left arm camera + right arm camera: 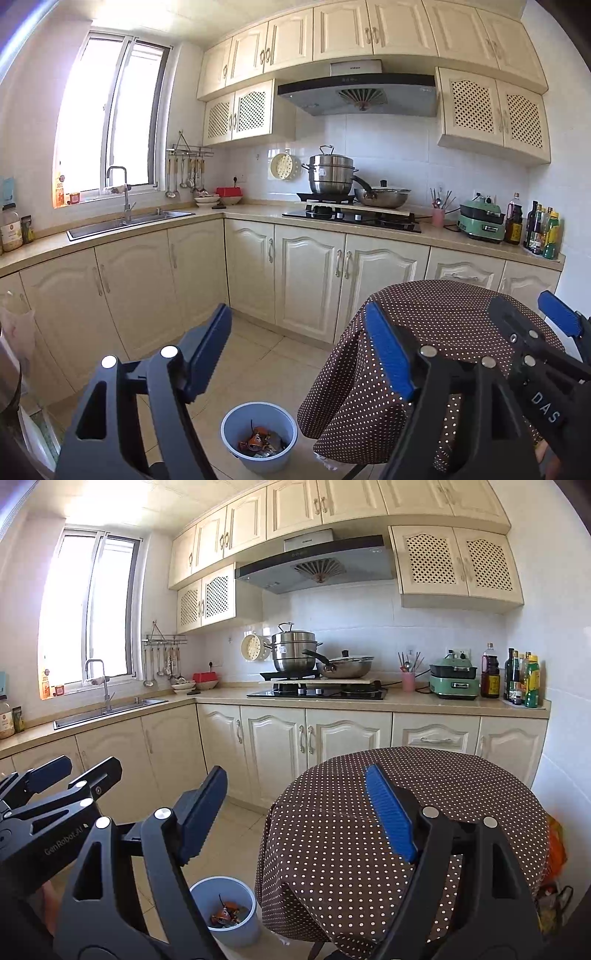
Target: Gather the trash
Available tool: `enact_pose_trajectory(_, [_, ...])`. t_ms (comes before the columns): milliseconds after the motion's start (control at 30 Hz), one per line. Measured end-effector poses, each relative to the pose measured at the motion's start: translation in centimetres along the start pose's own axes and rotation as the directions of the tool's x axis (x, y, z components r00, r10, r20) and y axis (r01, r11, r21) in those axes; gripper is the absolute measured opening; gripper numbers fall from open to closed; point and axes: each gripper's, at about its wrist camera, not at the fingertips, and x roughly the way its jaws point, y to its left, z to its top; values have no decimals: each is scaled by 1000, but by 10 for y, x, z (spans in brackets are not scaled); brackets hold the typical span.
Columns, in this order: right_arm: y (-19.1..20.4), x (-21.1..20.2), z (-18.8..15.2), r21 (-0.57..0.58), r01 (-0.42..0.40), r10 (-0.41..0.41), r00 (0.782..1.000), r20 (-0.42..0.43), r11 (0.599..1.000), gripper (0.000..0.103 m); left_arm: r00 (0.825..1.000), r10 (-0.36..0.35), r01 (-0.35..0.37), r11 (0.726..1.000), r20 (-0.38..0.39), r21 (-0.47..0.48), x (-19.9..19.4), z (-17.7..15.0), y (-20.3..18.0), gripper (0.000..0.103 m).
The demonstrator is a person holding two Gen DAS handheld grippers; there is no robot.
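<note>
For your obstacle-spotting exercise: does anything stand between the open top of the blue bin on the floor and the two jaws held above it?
Nothing visible does. The bin stands uncovered on the tiled floor beside the dotted tablecloth, which hangs next to it, not over its mouth. Left gripper and right gripper are open and empty.

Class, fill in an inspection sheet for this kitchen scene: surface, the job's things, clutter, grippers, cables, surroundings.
Surface: round table under a brown dotted cloth; nothing seen on its top.
Job's things: pale blue bin on the floor beside the table, scraps inside.
Clutter: orange bag beside the table.
Grippers: left gripper and right gripper both open, nothing between the jaws.
Cables: dark cord near the green cooker.
Surroundings: cream cabinets, sink, hob with steamer pot, bottles.
</note>
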Motion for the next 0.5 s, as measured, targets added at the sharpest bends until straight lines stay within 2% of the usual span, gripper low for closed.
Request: enact_pose_trajectory(500, [-2,-7,-2,-1,19,-19,1000,13,1000,78,1000,-8,8,1000,14,2,-4,-2,-8,74])
